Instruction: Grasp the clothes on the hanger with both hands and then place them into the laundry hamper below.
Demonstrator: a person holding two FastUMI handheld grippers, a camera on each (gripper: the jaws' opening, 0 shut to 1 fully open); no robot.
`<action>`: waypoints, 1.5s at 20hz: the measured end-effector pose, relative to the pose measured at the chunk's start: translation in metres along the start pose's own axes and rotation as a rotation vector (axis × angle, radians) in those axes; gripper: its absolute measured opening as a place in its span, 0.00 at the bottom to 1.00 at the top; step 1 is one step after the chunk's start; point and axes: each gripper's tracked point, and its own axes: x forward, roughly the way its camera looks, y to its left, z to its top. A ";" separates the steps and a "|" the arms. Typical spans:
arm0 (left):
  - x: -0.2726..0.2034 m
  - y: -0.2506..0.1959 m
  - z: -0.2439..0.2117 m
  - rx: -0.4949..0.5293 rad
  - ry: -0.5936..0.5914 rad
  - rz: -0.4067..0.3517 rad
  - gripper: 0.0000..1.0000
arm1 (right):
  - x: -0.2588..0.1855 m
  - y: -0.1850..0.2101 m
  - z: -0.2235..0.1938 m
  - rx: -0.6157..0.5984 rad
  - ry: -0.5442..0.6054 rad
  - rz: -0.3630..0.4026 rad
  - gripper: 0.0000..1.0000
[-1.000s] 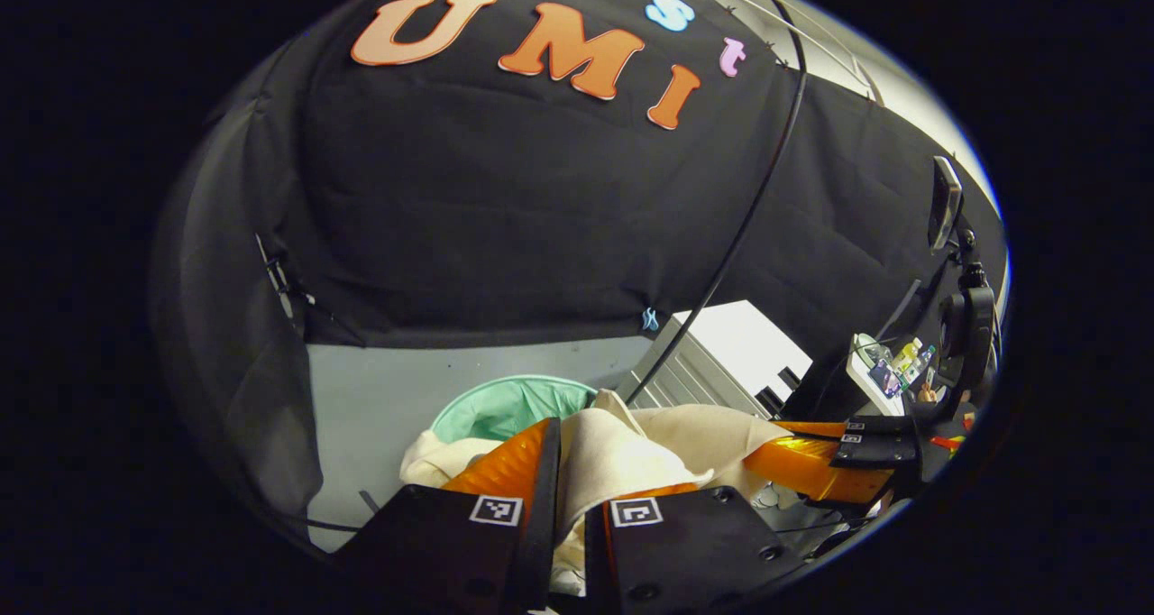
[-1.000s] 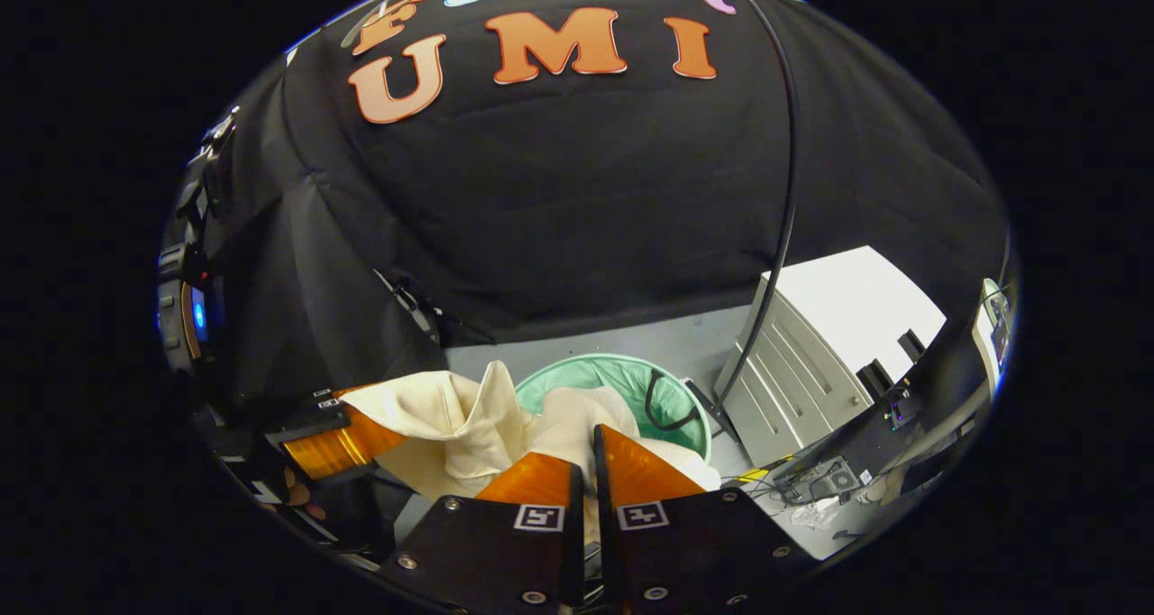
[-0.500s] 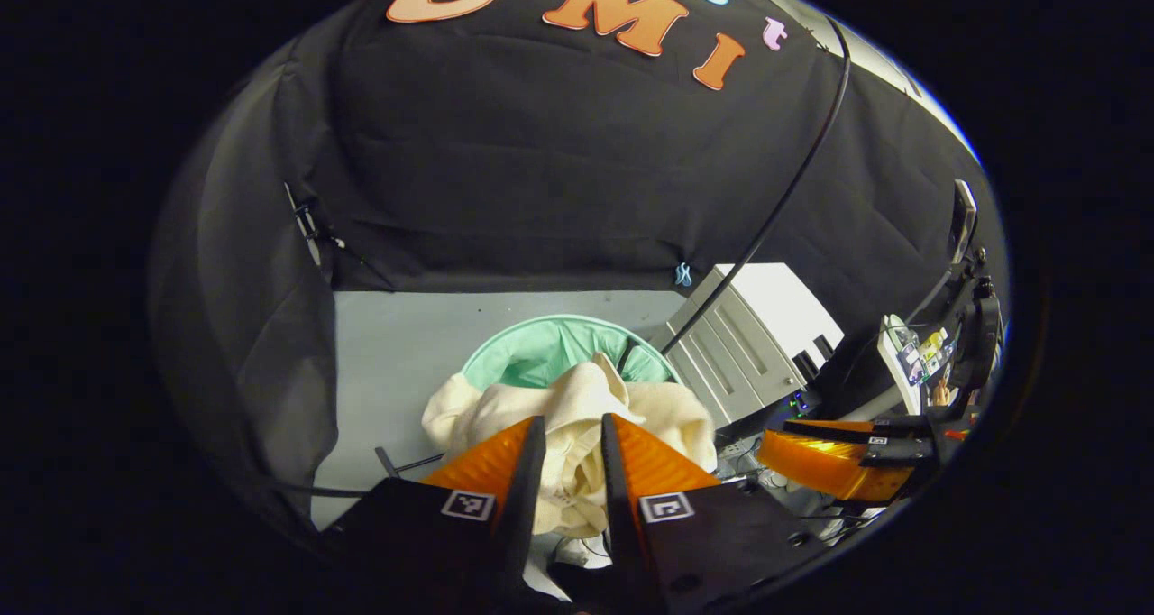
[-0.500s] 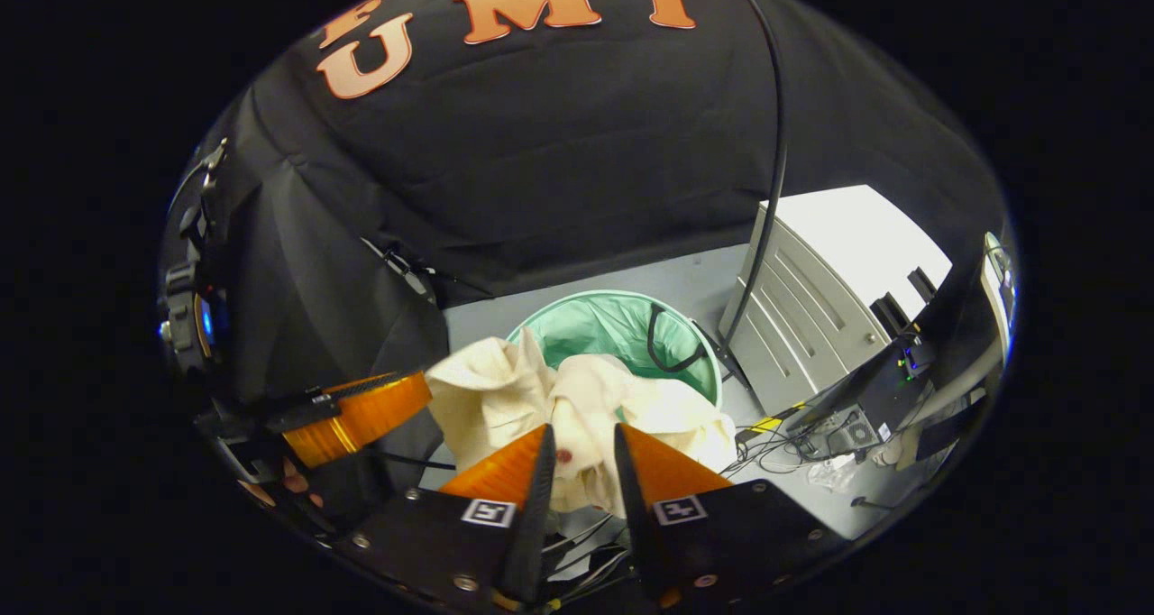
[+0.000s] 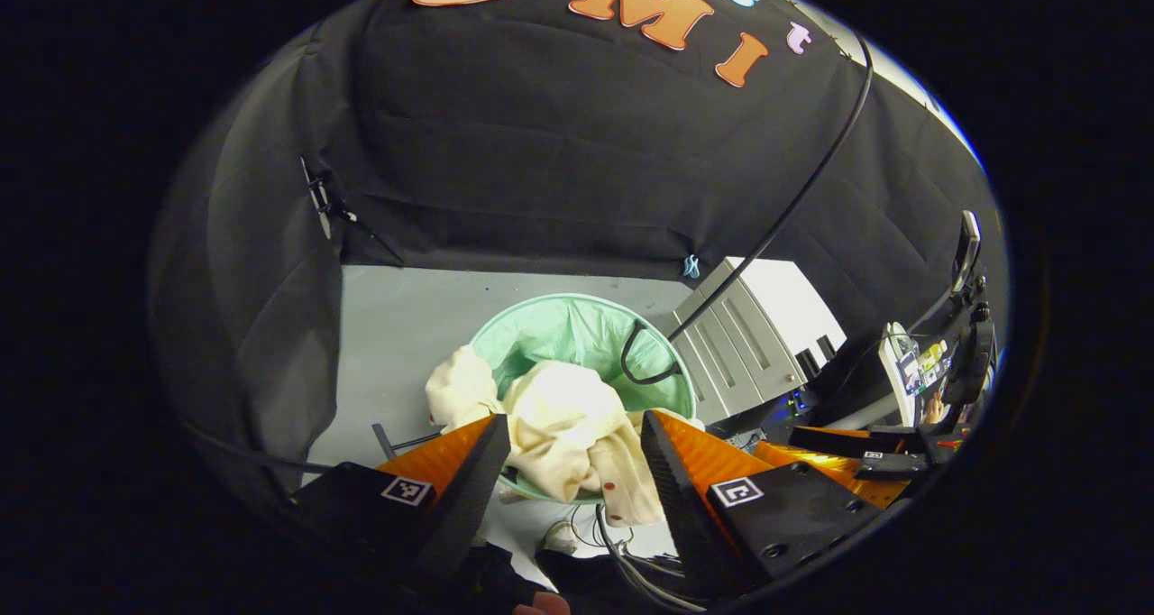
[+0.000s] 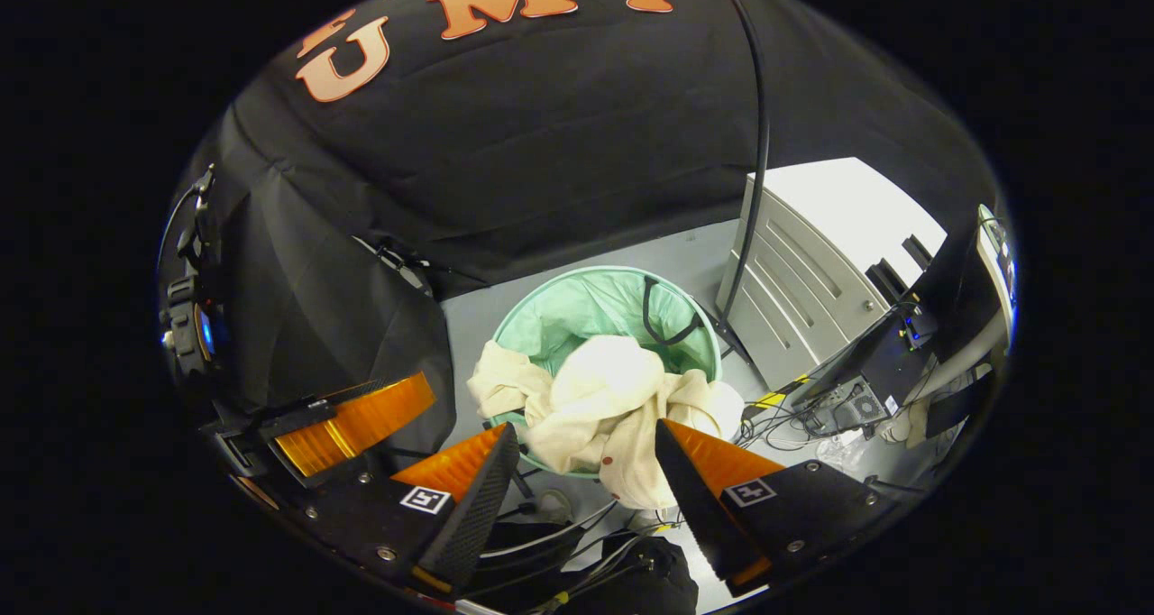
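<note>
A cream garment [image 5: 563, 435] lies bunched in the mint-green laundry hamper [image 5: 550, 326], draped over its near rim. It shows again, as the garment [image 6: 613, 399] in the hamper [image 6: 595, 304], in the right gripper view. My left gripper [image 5: 572, 430] hangs open above the near rim, its orange fingers apart and off the cloth. My right gripper [image 6: 586, 439] is open as well, its fingers spread on either side of the hanging cloth without touching it. The right gripper [image 5: 847, 457] appears at the right of the left gripper view, and the left gripper [image 6: 352, 421] at the left of the right gripper view.
A grey-white cabinet [image 6: 811, 254] stands right of the hamper, with a black cable [image 6: 753, 146] running down past it. Loose cables [image 6: 577, 543] lie on the grey floor [image 5: 397, 344] below the grippers. Black cloth walls close the back and left. A desk with devices [image 5: 911, 367] sits far right.
Both grippers went from shut on the cream garment to open. The garment dropped from the fingers into the hamper and now hangs over its near rim.
</note>
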 end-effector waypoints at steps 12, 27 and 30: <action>-0.072 -0.017 0.086 0.042 -0.302 -0.023 0.93 | -0.084 0.021 0.075 -0.041 -0.275 0.029 0.95; -0.238 -0.059 0.243 0.064 -0.837 -0.100 0.96 | -0.259 0.028 0.230 -0.085 -0.790 -0.001 0.94; -0.269 -0.067 0.271 0.064 -0.902 -0.117 0.96 | -0.289 0.021 0.245 -0.072 -0.849 -0.009 0.94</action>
